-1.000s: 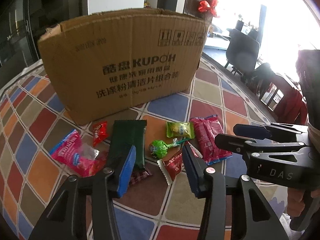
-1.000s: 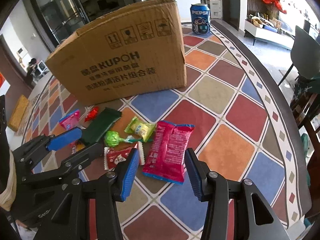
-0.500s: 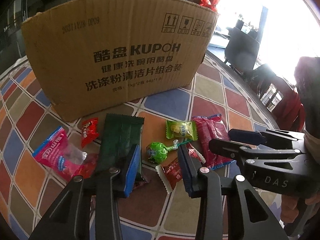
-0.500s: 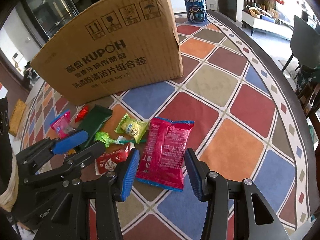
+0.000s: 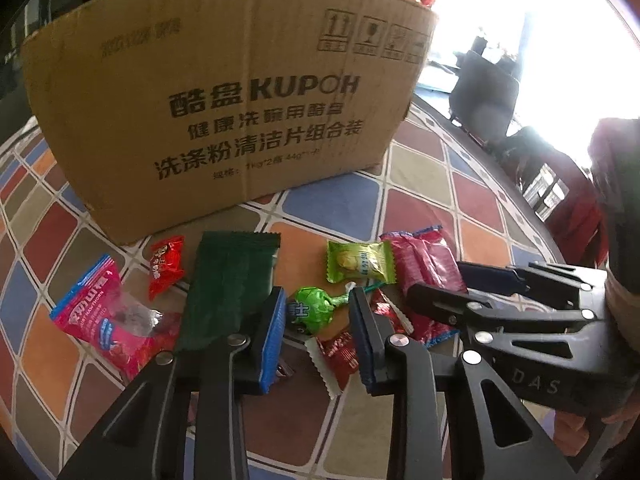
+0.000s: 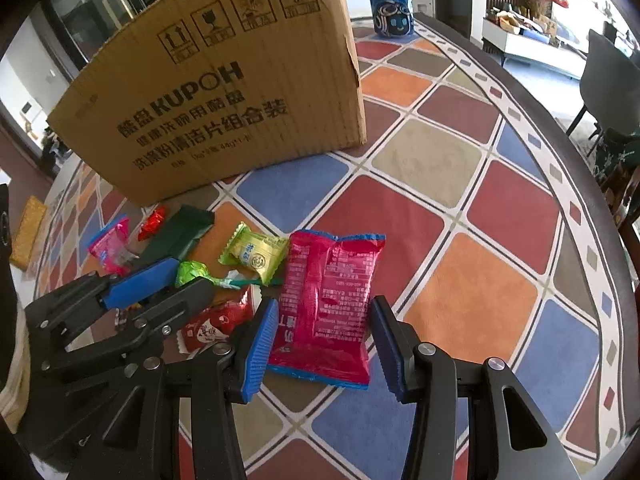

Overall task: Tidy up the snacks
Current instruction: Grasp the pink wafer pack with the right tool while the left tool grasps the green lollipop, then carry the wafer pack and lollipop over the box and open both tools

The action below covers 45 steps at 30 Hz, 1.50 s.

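Two views, left wrist first. Left gripper (image 5: 318, 322) sits at bottom centre, pointing down at the snack pile; its jaws have just been closing and now stand narrow, with the green lollipop (image 5: 310, 309) between the blue pads (image 5: 272, 340) but not visibly pressed. Dark green wrapper (image 5: 230, 288) lies just left of the left pad, partly under it. Small red candy (image 5: 166, 266) sits left of that wrapper, pink bag (image 5: 106, 320) at far left. Red sachet (image 5: 340, 354) lies below the lollipop, near the right finger. Lime-green packet (image 5: 360, 267) is above the lollipop's stick, touching the magenta snack bag (image 5: 424, 268) on its right. Cardboard box (image 5: 224, 120) (KUPOH print) fills the upper half, standing on the patterned tablecloth (image 5: 332, 208). Right gripper (image 5: 440, 288) enters from the right edge, over the magenta bag.

Right wrist view: right gripper (image 6: 324, 340) at bottom centre, fingers moderately apart, straddling the lower end of the magenta snack bag (image 6: 332, 292); both pads stand clear of it. Left gripper (image 6: 188, 280) comes in from the left edge, around the green lollipop (image 6: 192, 273). Red sachet (image 6: 218, 320) lies between the two grippers. Lime-green packet (image 6: 254, 254) is just upper left of the magenta bag. Cardboard box (image 6: 224, 92) is in the upper left, Pepsi can (image 6: 391, 5) behind it at top.
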{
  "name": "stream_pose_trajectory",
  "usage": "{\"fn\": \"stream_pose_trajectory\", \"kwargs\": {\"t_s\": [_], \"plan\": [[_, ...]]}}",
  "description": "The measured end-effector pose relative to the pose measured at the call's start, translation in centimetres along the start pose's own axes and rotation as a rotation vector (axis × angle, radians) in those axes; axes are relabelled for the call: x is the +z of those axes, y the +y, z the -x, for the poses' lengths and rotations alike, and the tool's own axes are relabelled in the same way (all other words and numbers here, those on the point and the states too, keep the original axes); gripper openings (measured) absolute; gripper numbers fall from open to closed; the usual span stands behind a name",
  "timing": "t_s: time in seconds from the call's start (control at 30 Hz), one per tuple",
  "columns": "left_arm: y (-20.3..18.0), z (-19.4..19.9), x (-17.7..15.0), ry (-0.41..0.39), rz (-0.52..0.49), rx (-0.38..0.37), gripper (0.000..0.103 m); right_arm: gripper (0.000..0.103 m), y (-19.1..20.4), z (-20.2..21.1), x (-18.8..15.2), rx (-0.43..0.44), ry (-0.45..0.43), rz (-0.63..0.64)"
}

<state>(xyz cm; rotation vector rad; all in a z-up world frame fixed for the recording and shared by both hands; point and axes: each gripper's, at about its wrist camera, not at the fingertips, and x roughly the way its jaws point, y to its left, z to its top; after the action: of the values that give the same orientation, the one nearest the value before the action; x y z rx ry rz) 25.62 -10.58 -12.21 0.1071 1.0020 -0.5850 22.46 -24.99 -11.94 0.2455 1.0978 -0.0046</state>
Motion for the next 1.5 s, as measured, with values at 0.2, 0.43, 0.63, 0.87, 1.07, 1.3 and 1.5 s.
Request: {"fn": "stream_pose_trajectory", "kwargs": {"t_s": [0.2,0.43,0.63,0.87,1.07,1.3,1.5], "plan": [[0.5,-0.5,0.0,0.012,0.035,-0.009,0.025,0.048,0.6,-0.1,-0.1,-0.027,-0.014,0.025],[0.2,0.3,0.0,0.000,0.037,0.020,0.025,0.038,0.4,0.3,-0.3,-0.017,-0.028,0.021],[-0.3,1.4,-0.3,-0.019,0.035,0.043,0.025,0.034,-0.1,0.8,-0.4,0.000,-0.033,0.005],[-0.9,3.4,-0.4,-0.065,0.047,0.067,0.025,0.033,-0.1,2.4,-0.8,0.007,-0.082,0.004],[-1.6,5.4,0.2,-0.122,0.038,0.096,0.025,0.033,0.0,4.7,-0.5,0.024,-0.143,0.000],[-2.3,8.1,1.1,-0.188,0.031,0.120,0.025,0.033,0.5,7.4,0.1,0.049,-0.209,0.012],[-2.5,10.5,2.1,-0.250,0.025,0.150,0.025,0.033,1.2,9.5,0.8,0.072,-0.267,0.033]]}}
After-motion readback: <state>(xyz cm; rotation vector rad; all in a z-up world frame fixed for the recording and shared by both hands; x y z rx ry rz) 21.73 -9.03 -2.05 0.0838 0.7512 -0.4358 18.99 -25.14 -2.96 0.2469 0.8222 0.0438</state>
